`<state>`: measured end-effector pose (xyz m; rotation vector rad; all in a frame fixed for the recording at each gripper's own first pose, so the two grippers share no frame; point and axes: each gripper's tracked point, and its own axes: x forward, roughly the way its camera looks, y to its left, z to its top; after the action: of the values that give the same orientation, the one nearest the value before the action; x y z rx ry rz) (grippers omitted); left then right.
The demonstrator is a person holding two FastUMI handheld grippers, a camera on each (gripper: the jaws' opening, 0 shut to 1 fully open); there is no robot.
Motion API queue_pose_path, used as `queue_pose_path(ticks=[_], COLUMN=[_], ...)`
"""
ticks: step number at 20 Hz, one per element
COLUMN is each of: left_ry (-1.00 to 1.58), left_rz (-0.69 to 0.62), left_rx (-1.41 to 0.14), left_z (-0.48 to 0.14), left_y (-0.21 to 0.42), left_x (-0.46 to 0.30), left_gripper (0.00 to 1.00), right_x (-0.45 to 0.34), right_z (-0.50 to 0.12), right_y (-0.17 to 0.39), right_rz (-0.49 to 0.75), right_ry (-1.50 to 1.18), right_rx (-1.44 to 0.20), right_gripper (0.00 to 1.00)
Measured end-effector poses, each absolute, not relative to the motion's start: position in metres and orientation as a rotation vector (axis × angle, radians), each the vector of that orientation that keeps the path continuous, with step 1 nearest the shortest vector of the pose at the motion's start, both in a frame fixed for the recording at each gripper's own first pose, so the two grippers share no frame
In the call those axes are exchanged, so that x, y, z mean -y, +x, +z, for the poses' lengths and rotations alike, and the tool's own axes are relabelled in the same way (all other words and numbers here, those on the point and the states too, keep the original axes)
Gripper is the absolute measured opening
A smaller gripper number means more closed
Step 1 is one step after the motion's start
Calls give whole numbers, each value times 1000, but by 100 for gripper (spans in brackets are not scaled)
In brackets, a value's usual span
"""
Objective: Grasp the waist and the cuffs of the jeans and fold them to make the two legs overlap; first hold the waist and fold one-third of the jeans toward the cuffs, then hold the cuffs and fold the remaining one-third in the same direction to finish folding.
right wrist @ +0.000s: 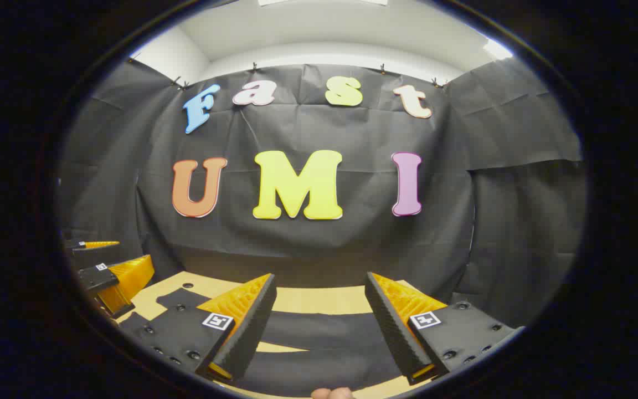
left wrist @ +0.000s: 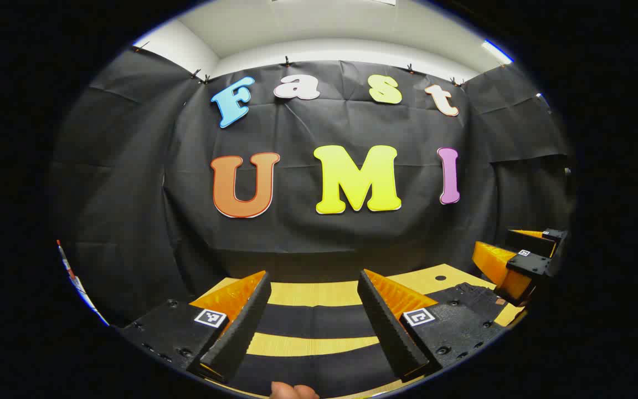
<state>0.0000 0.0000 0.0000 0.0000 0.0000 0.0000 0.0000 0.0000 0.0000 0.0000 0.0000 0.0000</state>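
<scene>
Dark jeans point(left wrist: 313, 321) lie flat on the wooden table point(left wrist: 308, 293), their two legs crossing the left gripper view as dark bands with a strip of wood between them. My left gripper point(left wrist: 313, 280) hovers over them, open, with nothing between its fingers. In the right gripper view the jeans point(right wrist: 319, 332) again run as dark bands under my right gripper point(right wrist: 320, 280), which is also open and holds nothing. The right gripper point(left wrist: 521, 257) shows at the right edge of the left gripper view. The left gripper point(right wrist: 106, 266) shows at the left edge of the right gripper view.
The booth's black cloth wall point(left wrist: 319, 238) rises just behind the table's far edge. A small round hole point(left wrist: 440, 277) marks the tabletop. A fingertip point(left wrist: 294, 391) pokes in at the bottom of the left gripper view, and another fingertip point(right wrist: 333, 393) in the right gripper view.
</scene>
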Motion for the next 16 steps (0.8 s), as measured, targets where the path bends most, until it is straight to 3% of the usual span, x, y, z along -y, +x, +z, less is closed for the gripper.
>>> queue_pose_path(ticks=[16], left_ry=[-4], left_rz=[53], left_rx=[-7], left_z=[3], left_y=[0], left_x=[-10], left_gripper=[100], right_x=[3], right_z=[-1], right_y=[15], right_rz=[46], right_ry=[-12], right_rx=[2], right_gripper=[96])
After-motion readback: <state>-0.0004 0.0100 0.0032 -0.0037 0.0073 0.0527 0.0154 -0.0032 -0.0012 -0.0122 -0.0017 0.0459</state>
